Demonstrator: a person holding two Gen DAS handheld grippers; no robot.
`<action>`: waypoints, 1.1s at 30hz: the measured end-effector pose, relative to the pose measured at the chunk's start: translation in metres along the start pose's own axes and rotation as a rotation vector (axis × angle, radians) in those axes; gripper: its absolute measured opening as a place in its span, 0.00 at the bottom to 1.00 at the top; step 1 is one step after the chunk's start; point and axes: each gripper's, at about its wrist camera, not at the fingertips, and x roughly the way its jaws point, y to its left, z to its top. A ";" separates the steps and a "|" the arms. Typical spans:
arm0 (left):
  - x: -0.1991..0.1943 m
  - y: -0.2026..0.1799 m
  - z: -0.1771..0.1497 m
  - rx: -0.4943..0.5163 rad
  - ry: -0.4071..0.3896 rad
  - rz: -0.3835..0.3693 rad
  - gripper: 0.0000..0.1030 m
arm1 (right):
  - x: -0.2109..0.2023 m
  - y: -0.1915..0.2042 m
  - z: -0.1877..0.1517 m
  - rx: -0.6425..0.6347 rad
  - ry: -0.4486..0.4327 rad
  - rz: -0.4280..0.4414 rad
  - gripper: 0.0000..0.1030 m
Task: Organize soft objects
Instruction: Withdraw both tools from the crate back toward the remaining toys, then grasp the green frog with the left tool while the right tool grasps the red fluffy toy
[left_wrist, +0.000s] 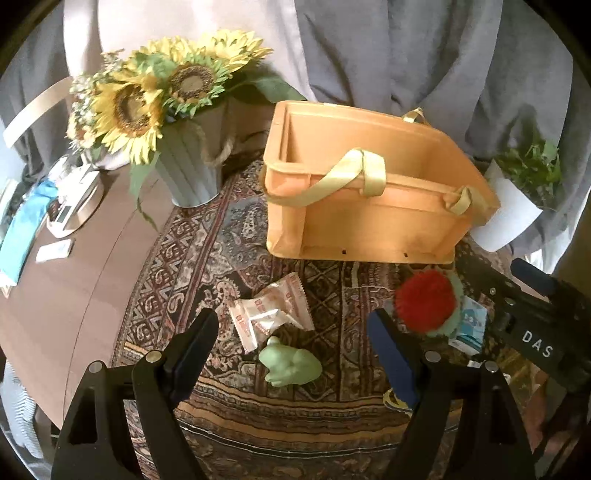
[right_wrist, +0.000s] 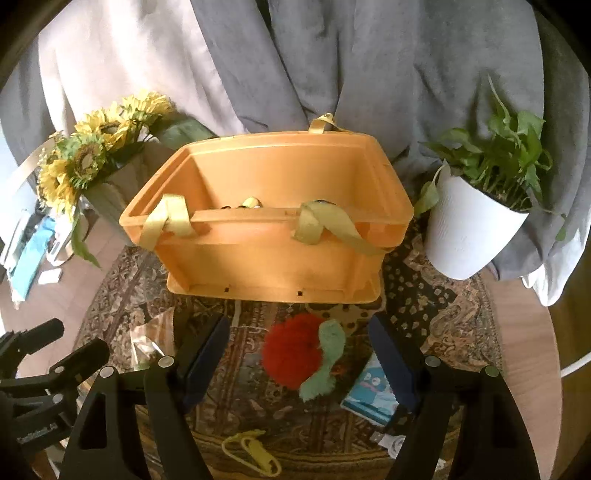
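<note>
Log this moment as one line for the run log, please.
left tool: open over green frog | right tool: open over red pompom toy | orange basket: ahead

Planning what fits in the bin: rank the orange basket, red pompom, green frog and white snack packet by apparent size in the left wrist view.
1. orange basket, clearly largest.
2. red pompom and white snack packet: look alike, unranked.
3. green frog, smallest, despite sitting nearest the camera.

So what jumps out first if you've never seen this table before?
Probably the big orange basket with pale yellow handles, sitting mid-table on the patterned cloth. Just in front of it lies a fuzzy red pom-pom toy between the open right gripper, and to the left a bunch of sunflowers stands in a grey pot.
</note>
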 end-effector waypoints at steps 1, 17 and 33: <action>0.002 0.000 -0.004 -0.005 0.000 0.007 0.85 | 0.001 -0.001 -0.003 0.001 -0.007 0.007 0.76; 0.058 0.005 -0.053 -0.154 0.199 0.038 0.87 | 0.051 -0.009 -0.041 -0.005 0.131 0.018 0.76; 0.107 0.001 -0.051 -0.216 0.287 0.057 0.84 | 0.108 -0.015 -0.044 -0.021 0.251 0.038 0.76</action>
